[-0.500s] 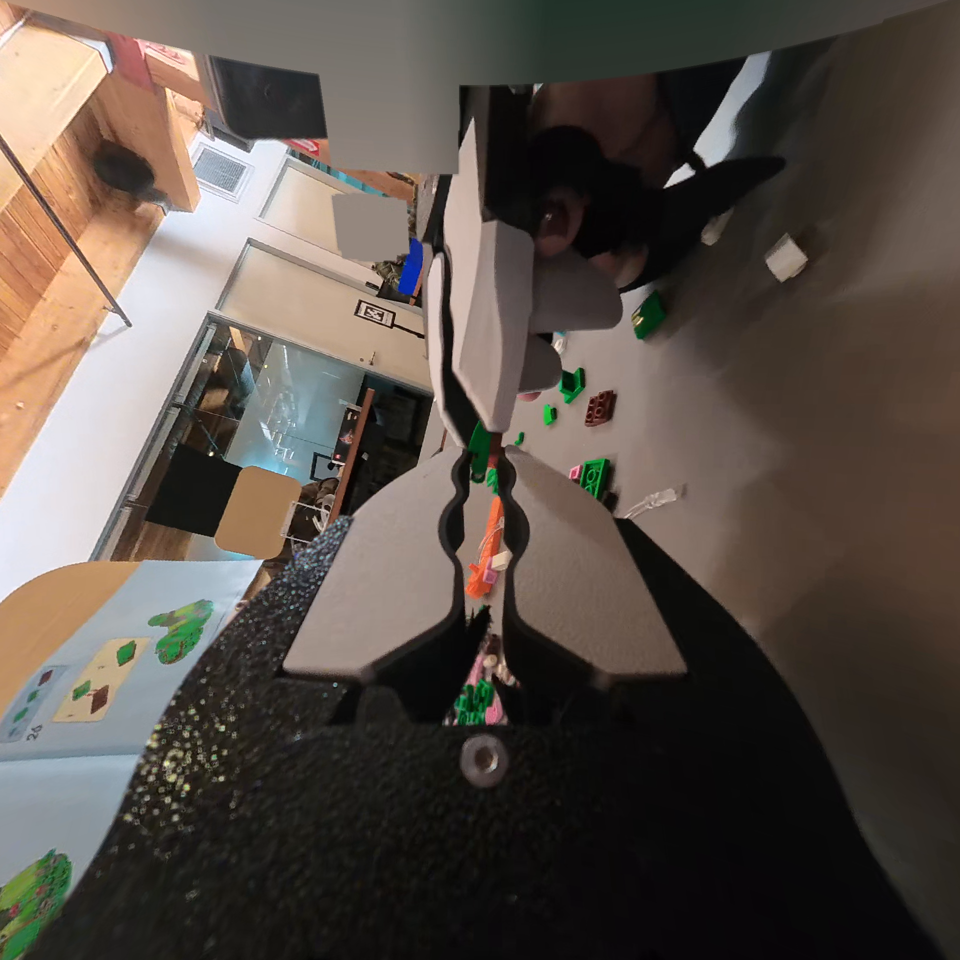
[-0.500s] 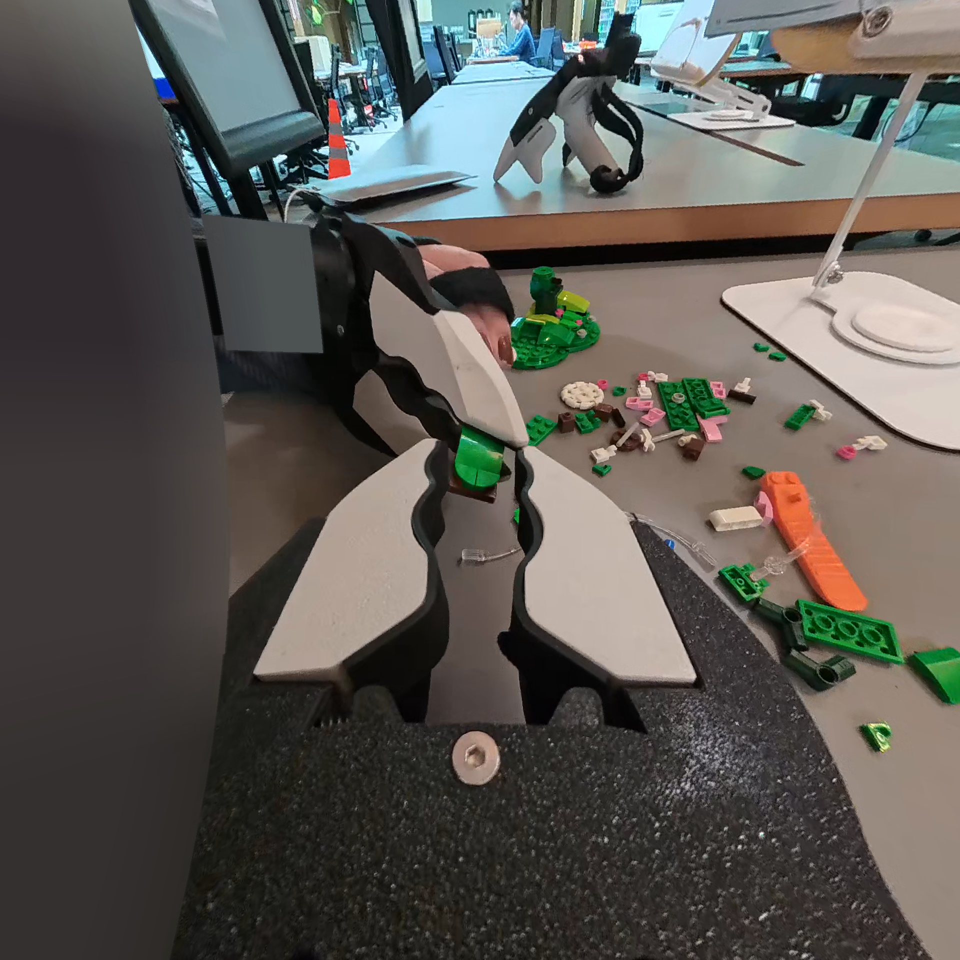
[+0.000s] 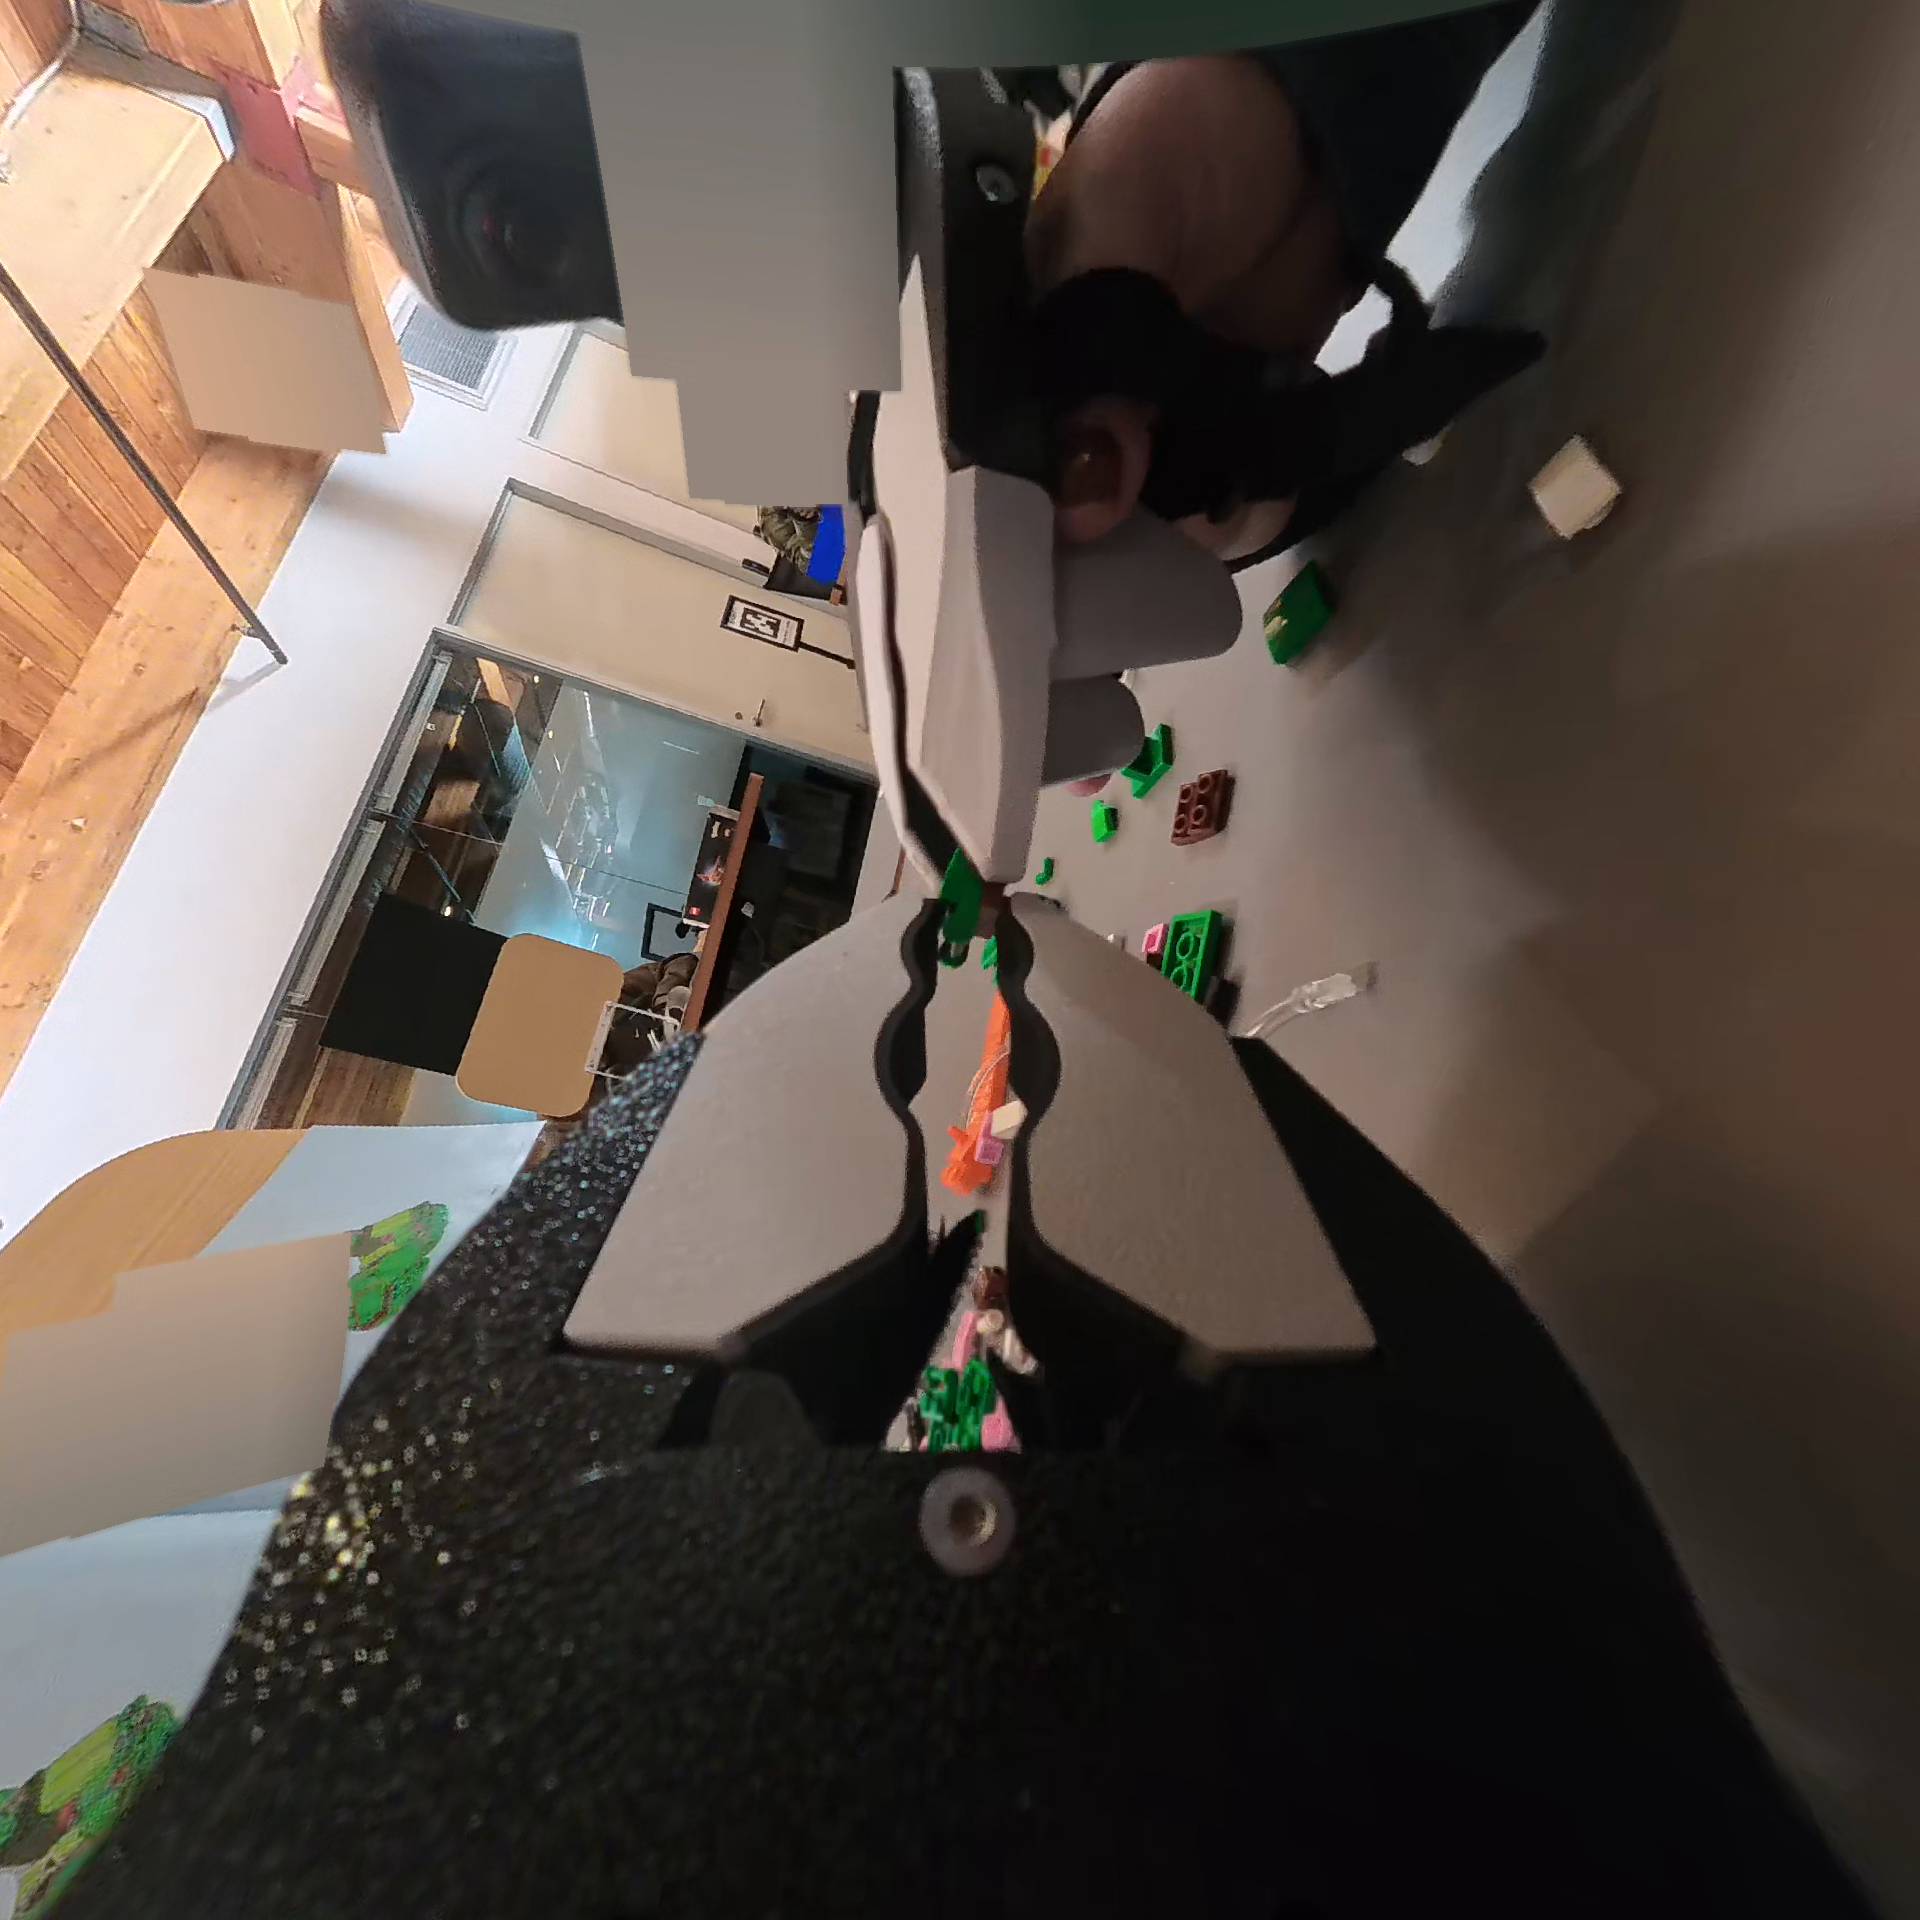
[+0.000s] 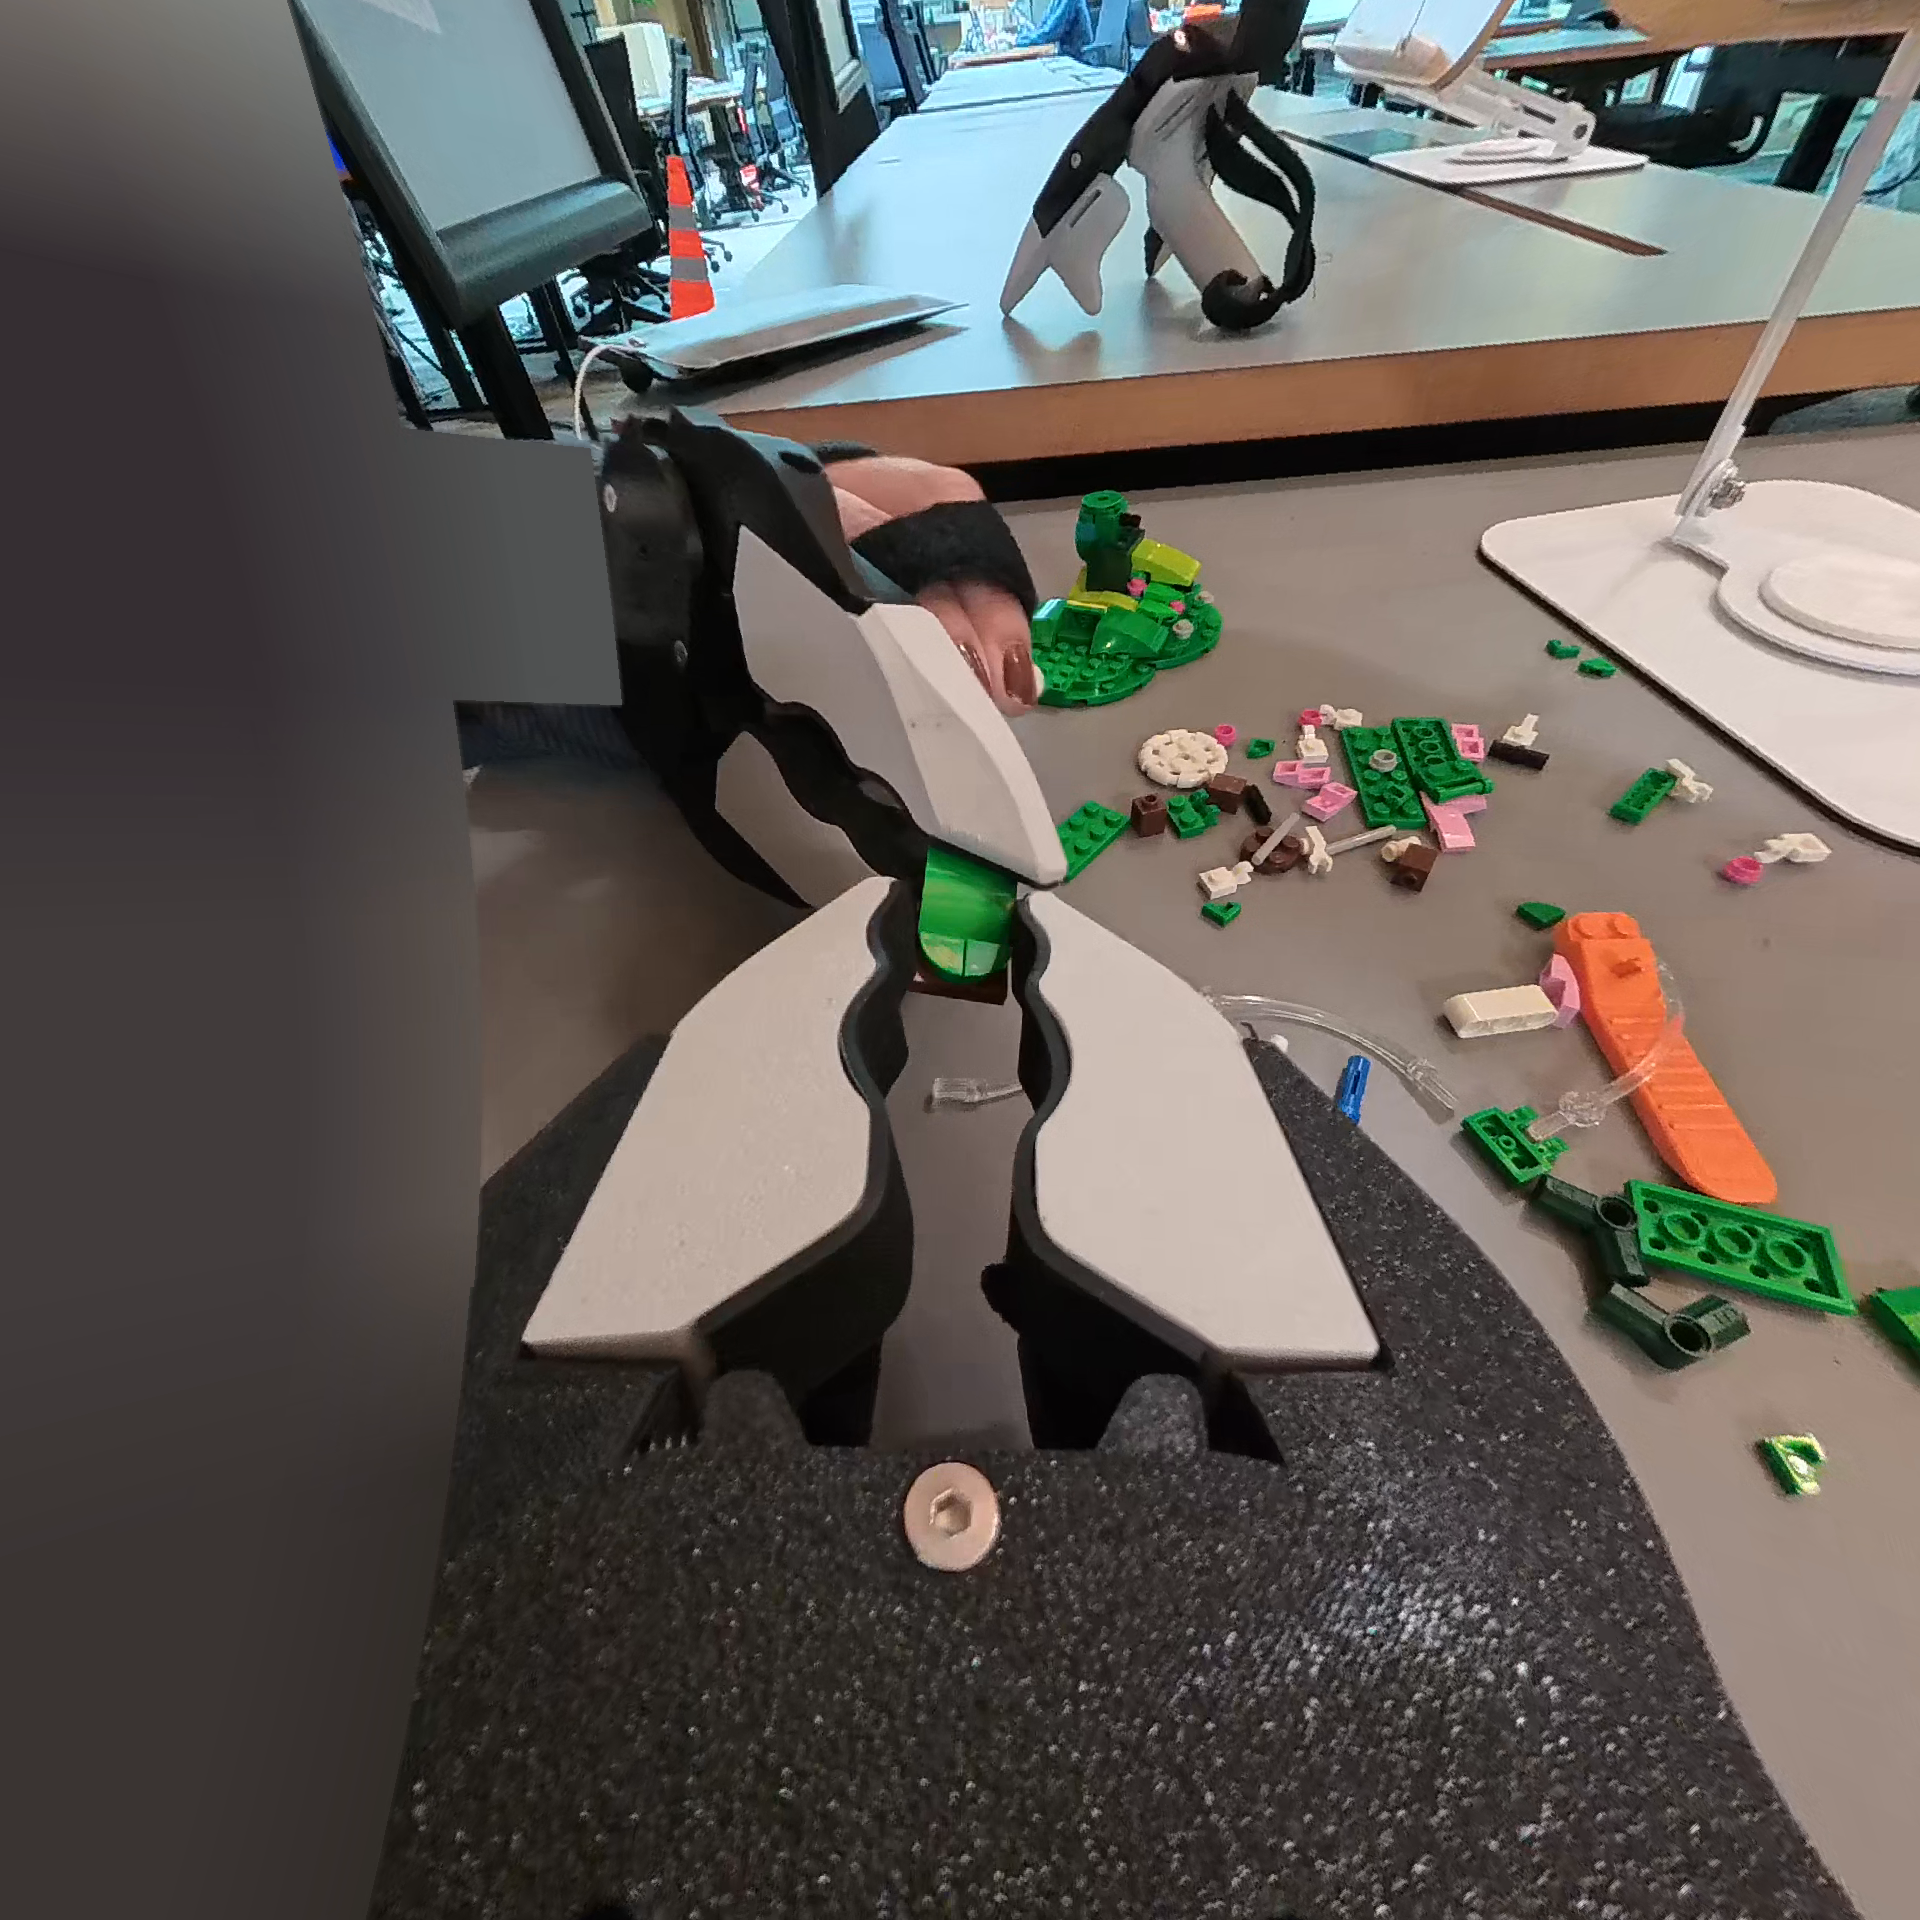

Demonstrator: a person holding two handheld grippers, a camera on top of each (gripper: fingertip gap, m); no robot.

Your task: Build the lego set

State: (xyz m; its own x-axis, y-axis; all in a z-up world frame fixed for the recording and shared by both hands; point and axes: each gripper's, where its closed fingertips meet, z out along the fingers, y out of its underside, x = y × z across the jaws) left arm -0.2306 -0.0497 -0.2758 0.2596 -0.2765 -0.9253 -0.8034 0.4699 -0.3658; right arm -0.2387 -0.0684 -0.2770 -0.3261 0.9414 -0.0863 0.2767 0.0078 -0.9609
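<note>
A small green-and-brown lego piece (image 4: 964, 940) sits between the tips of the right gripper (image 4: 961, 904), raised above the grey table (image 4: 1351, 540). A curved green slope forms its top and a thin brown plate its underside. The right fingers press it from both sides, clenched on it. The left gripper (image 4: 997, 847) comes in from the upper left, and its tip meets the top of the same piece. Its lower finger is mostly hidden behind the upper one there. In the left wrist view the left gripper (image 3: 971, 920) has its tips drawn nearly together on a sliver of green, so it seems to be grasping the piece (image 3: 961, 899) too, though the contact is small and hard to read. Behind lie the part-built green base (image 4: 1127, 623), scattered loose bricks (image 4: 1392, 769) and an orange brick separator (image 4: 1652, 1060). A grey masked patch covers the left side of the right wrist view.
</note>
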